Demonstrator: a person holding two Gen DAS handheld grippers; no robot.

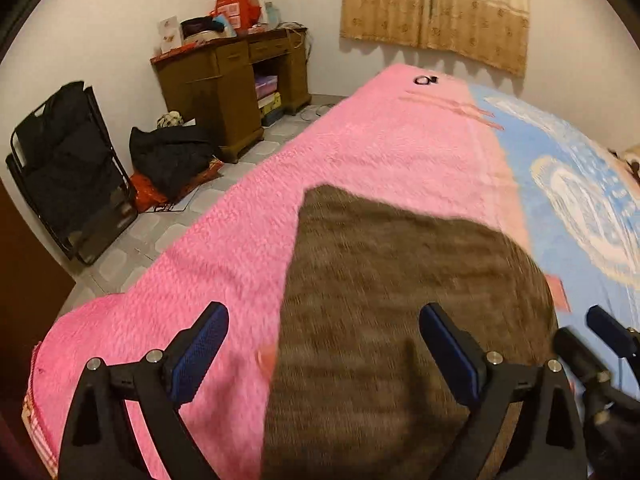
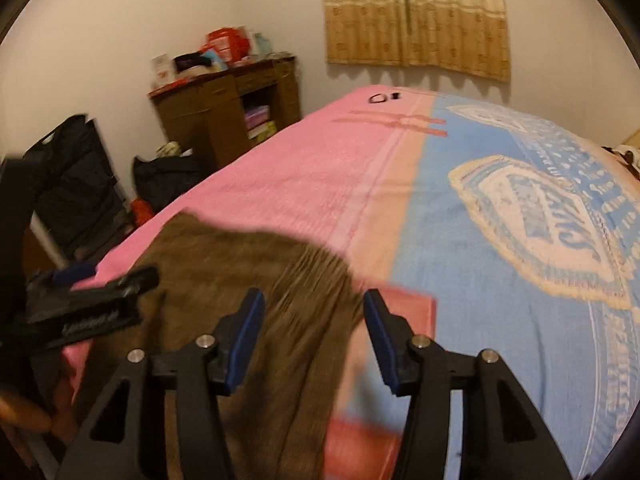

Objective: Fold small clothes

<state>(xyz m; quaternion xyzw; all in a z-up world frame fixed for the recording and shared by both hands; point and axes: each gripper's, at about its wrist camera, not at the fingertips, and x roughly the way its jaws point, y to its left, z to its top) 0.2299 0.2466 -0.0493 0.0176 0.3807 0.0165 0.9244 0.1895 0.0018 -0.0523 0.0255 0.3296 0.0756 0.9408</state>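
Both claws are hanging spread wide with nothing pinched between the blue pads. Left claw hovers right over the near part of the brown ribbed knit garment, one finger off its left edge above the fluffy pink blanket, the other over the knit itself. Can't tell if the pads actually touch the fabric, it's all motion-blurred. Right claw sits over the garment's right edge, left finger above the brown knit, right finger above a flat reddish-pink piece of cloth that pokes out just beside it. The two claws are close, each one shows up at the edge of the other's camera.

So the garment lies flat on the bed, directly under and ahead of both claws, mostly on the pink blanket, with its far corner pointing away.

To the right of the claws there's a light blue bedspread with a cream crest pattern. Further ahead, near the far end of the pink blanket, a small black ring-shaped thing. Off to the left past the bed: a black folded chair, a black bag on the floor, then a cluttered brown wooden desk against the wall, and tan patterned curtains at the back.
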